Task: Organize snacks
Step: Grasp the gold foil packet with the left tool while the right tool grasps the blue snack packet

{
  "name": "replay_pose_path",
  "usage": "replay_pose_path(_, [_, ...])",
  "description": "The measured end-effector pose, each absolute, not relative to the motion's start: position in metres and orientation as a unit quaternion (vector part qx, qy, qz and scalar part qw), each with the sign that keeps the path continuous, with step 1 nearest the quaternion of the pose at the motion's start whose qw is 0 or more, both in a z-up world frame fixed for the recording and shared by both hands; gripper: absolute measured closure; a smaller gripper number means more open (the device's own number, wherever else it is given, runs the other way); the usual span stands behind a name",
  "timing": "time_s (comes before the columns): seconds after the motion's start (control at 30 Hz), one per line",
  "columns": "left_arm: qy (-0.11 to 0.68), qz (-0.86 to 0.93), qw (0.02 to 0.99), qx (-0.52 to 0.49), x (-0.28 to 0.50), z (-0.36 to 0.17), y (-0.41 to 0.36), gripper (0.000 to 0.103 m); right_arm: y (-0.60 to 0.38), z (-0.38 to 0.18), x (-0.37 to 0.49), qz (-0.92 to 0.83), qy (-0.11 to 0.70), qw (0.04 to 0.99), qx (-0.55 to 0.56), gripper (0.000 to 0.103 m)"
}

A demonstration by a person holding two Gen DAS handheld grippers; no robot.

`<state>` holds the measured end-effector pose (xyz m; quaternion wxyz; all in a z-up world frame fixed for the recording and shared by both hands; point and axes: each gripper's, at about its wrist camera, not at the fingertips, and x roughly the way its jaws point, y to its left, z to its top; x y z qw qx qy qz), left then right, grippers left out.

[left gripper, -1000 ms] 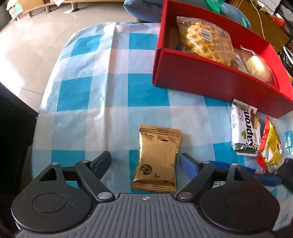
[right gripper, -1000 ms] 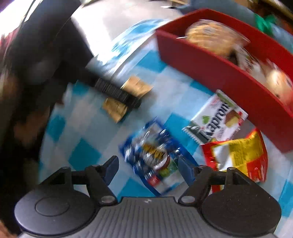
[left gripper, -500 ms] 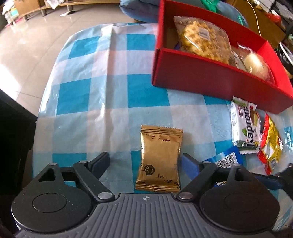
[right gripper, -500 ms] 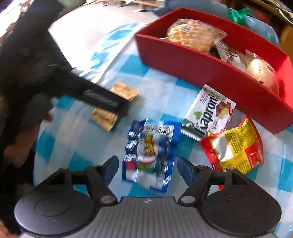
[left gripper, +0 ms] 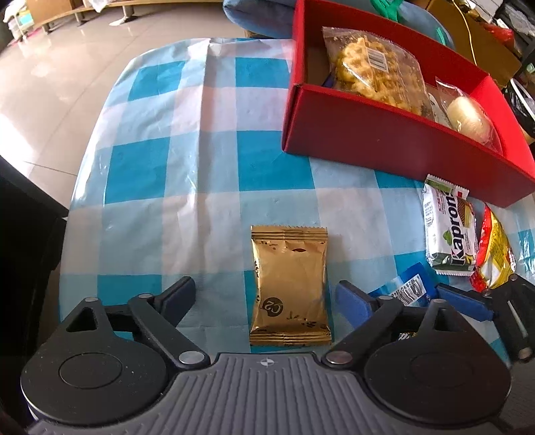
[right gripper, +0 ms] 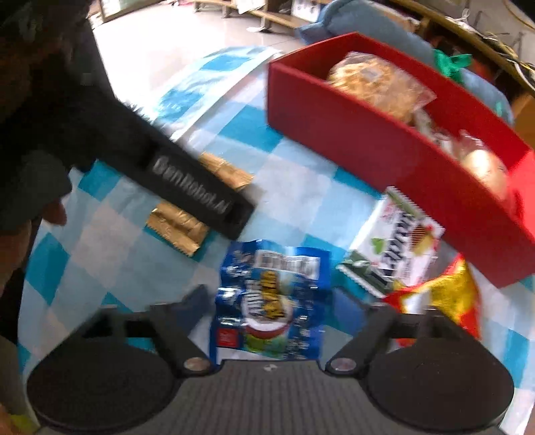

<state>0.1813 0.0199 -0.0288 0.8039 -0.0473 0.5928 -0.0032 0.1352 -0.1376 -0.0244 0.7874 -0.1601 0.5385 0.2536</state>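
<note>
A gold snack packet point(left gripper: 290, 284) lies flat on the checked tablecloth between the open jaws of my left gripper point(left gripper: 265, 296), untouched; it also shows in the right wrist view point(right gripper: 187, 221), partly under the left gripper's body. A blue snack bag point(right gripper: 271, 297) lies between the open jaws of my right gripper point(right gripper: 272, 301); its corner shows in the left wrist view point(left gripper: 406, 287). A white Kapron wafer pack point(left gripper: 448, 231) point(right gripper: 398, 247) and a red-yellow packet point(left gripper: 495, 254) point(right gripper: 444, 297) lie in front of the red box point(left gripper: 384, 140) point(right gripper: 367, 134).
The red box holds a bag of waffle cookies point(left gripper: 371, 73) and a wrapped pale bun point(left gripper: 468, 117). The table's left edge point(left gripper: 80, 174) drops to a tiled floor. A blue cushion point(right gripper: 361, 16) and clutter sit behind the box.
My right gripper has moved in over the blue bag, which now lies between its jaws. The left gripper has edged slightly closer around the gold packet.
</note>
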Motion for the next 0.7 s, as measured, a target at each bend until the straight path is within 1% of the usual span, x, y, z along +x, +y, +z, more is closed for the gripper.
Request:
replay_pose_path(0.13, [0.592,0.001,0.806,-0.023,0.18,-0.031,0.01,0.006,-0.149,-0.023,0.135,0.24,0.543,0.789,-0.157,0.039])
replay_pose_path(0.3, [0.587,0.004,0.81,-0.017,0.177,-0.03,0.005,0.01,-0.169,-0.009,0.132,0.223,0.551,0.794,-0.126,0.039])
replay_pose_path(0.33, [0.584,0.005,0.811,-0.017,0.177,-0.03,0.004,0.013,-0.173,-0.005,0.131,0.221,0.548,0.798,-0.123,0.039])
replay_pose_path(0.4, [0.577,0.005,0.817,-0.019,0.174,-0.027,0.001,0.021,-0.178,0.001,0.128,0.22,0.545,0.802,-0.112,0.039])
replay_pose_path(0.47, [0.573,0.0,0.82,-0.014,0.171,-0.025,-0.005,0.032,-0.182,0.008,0.125,0.223,0.542,0.804,-0.098,0.039])
replay_pose_path(0.5, [0.572,-0.001,0.82,-0.013,0.17,-0.023,-0.007,0.034,-0.183,0.013,0.121,0.225,0.539,0.806,-0.095,0.039])
replay_pose_path(0.53, [0.572,-0.002,0.82,-0.012,0.17,-0.021,-0.005,0.04,-0.184,0.015,0.119,0.226,0.537,0.808,-0.093,0.039])
replay_pose_path(0.57, [0.572,-0.004,0.82,-0.014,0.169,-0.02,-0.004,0.048,-0.185,0.018,0.118,0.226,0.534,0.81,-0.089,0.039])
replay_pose_path(0.6, [0.574,-0.009,0.818,-0.021,0.168,-0.019,-0.003,0.052,-0.187,0.019,0.119,0.226,0.532,0.811,-0.085,0.039])
replay_pose_path(0.7, [0.581,-0.021,0.813,-0.041,0.165,-0.016,0.0,0.052,-0.19,0.019,0.121,0.221,0.53,0.815,-0.079,0.039])
